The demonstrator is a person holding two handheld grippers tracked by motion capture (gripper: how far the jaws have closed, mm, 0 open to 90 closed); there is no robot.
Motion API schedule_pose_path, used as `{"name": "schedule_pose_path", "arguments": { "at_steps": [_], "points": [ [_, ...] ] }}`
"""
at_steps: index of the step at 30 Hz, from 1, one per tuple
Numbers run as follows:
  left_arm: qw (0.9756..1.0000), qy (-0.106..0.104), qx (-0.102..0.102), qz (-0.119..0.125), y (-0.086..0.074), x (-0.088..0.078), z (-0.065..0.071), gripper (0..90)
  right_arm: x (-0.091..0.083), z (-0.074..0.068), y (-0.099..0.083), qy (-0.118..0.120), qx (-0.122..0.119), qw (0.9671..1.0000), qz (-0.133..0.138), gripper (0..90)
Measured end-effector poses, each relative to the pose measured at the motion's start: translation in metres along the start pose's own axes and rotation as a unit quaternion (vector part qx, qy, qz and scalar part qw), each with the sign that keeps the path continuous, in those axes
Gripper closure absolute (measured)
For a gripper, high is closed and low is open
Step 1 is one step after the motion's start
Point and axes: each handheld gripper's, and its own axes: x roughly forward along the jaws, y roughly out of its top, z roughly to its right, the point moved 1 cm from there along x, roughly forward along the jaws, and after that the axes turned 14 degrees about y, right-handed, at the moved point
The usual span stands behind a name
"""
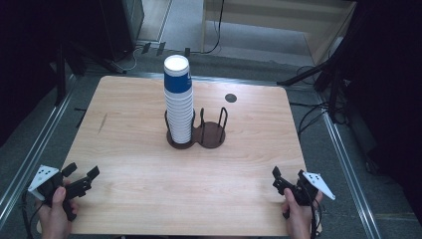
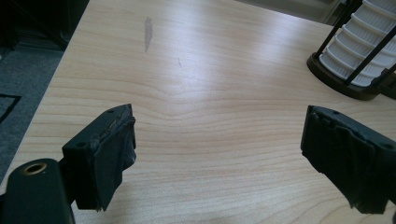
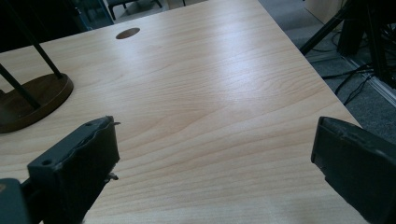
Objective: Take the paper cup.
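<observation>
A tall stack of white paper cups (image 1: 178, 99), the top one with a blue band, stands in the left ring of a dark two-ring wire holder (image 1: 211, 134) at the table's middle. The right ring is empty. My left gripper (image 1: 81, 172) rests at the front left corner of the table, held by a hand, open with bare wood between its jaws. In the left gripper view the left gripper (image 2: 219, 140) is open and the cup stack (image 2: 359, 51) shows at the upper right. My right gripper (image 1: 288, 176) sits at the front right, open and empty. In the right gripper view the right gripper (image 3: 215, 158) looks past the holder base (image 3: 32, 98).
The light wooden table (image 1: 129, 169) has a dark round cable hole (image 1: 230, 98) near its back right. A grey smudge (image 2: 148, 30) marks the wood at the left. Dark stands and cables (image 1: 318, 109) crowd the floor around the table's right and back edges.
</observation>
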Motion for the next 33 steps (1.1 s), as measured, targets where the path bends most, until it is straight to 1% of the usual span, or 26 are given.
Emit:
{"name": "schedule_pose_path", "arguments": {
  "at_steps": [3,4,8,10,11,12,13,14,15,16,19,21,24,25,26,27,28,29,30,31,32,33],
  "points": [
    [1.0000,0.000,0.002,-0.003,0.000,0.001,0.001,10.8,0.000,0.000,0.000,0.001,-0.001,1.0000,0.001,0.5],
    [1.0000,0.000,0.003,-0.004,0.000,0.001,0.000,10.8,-0.001,0.000,0.000,0.000,0.003,1.0000,0.003,0.5],
    [1.0000,-0.001,-0.001,-0.001,0.000,0.000,-0.001,10.8,0.000,0.001,0.000,-0.001,0.000,1.0000,0.003,0.6],
    [1.0000,-0.003,-0.004,-0.001,0.000,0.000,-0.001,10.8,0.001,0.000,0.003,-0.002,0.000,1.0000,-0.004,2.5],
    [1.0000,-0.003,-0.004,-0.001,0.000,0.000,-0.001,10.8,0.001,0.000,0.003,-0.002,0.000,1.0000,-0.004,2.5],
    [1.0000,-0.004,-0.002,0.000,0.000,0.000,-0.001,10.8,0.001,-0.001,0.004,-0.004,-0.006,1.0000,-0.005,3.7],
    [1.0000,-0.005,-0.002,0.000,0.000,0.000,-0.001,10.7,0.001,-0.003,0.007,-0.008,-0.006,0.9999,-0.004,4.9],
    [1.0000,-0.005,-0.001,0.000,0.000,0.000,0.000,10.7,0.000,-0.004,0.008,-0.007,-0.006,1.0000,-0.001,4.9],
    [1.0000,-0.005,-0.001,0.001,0.000,0.000,0.000,10.7,-0.001,-0.006,0.011,-0.001,-0.004,1.0000,0.002,4.9],
    [1.0000,-0.007,0.000,0.002,0.000,-0.001,0.000,10.7,-0.001,-0.008,0.013,0.001,-0.006,1.0000,0.003,4.9],
    [1.0000,-0.007,0.003,0.002,0.000,0.000,0.000,10.5,-0.004,-0.018,0.021,0.007,-0.019,0.9998,0.010,5.1],
    [1.0000,-0.007,0.002,0.001,0.000,0.000,0.000,10.5,-0.007,-0.024,0.027,0.011,-0.023,0.9996,0.011,5.3],
    [1.0000,-0.004,0.001,0.000,0.000,0.000,0.000,10.5,-0.009,-0.034,0.034,0.024,-0.034,0.9991,0.014,5.2],
    [1.0000,-0.004,0.001,0.000,0.000,0.000,0.000,10.1,-0.009,-0.034,0.034,0.024,-0.034,0.9991,0.014,5.2],
    [1.0000,0.003,0.005,0.006,0.000,-0.001,0.001,9.8,-0.008,-0.041,0.037,0.032,-0.039,0.9987,0.013,5.3],
    [1.0000,0.003,0.005,0.006,0.000,-0.001,0.001,9.7,-0.008,-0.041,0.037,0.032,-0.039,0.9987,0.013,5.3],
    [0.9998,0.011,0.011,0.015,0.000,-0.002,0.002,9.7,-0.007,-0.043,0.038,0.033,-0.047,0.9982,0.014,5.2],
    [0.9997,0.014,0.014,0.015,0.000,-0.001,0.003,9.7,-0.004,-0.050,0.040,0.039,-0.053,0.9978,0.010,5.2],
    [0.9992,0.025,0.028,0.015,0.000,0.000,0.006,9.7,-0.002,-0.054,0.041,0.041,-0.056,0.9976,0.008,5.2],
    [0.9990,0.029,0.032,0.014,0.000,0.000,0.007,9.7,-0.001,-0.057,0.042,0.041,-0.059,0.9974,0.008,5.2],
    [0.9990,0.029,0.032,0.014,0.000,0.000,0.007,9.7,-0.001,-0.057,0.042,0.041,-0.059,0.9974,0.008,5.2],
    [0.9987,0.034,0.033,0.016,0.000,0.000,0.007,9.7,0.001,-0.059,0.043,0.041,-0.062,0.9972,0.008,5.2]
  ]
}}
